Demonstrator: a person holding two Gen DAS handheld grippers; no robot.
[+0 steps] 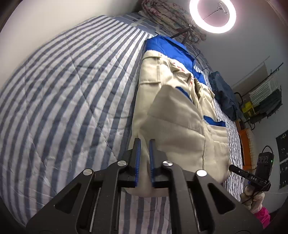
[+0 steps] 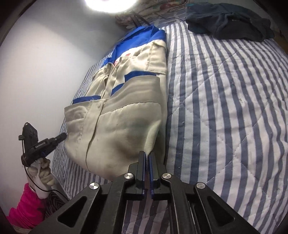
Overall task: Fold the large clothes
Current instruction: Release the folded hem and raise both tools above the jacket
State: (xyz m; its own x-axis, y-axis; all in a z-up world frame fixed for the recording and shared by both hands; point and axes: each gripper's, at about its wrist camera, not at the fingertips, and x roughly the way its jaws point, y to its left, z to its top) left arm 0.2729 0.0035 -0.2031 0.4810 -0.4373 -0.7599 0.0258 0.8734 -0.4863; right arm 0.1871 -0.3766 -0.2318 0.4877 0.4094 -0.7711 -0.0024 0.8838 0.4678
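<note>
Tongs pinch beige jacket hem on striped quilt.

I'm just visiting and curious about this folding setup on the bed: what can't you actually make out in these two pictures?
- Near hem of the beige and blue jacket: hidden behind the left gripper in the left wrist view.
- Corner nipped by the right gripper: the fingers cover it in the right wrist view.
- Dark garment: crumpled and cut by the top edge, type unclear.
- Ring light: glare washes out its surroundings.
</note>
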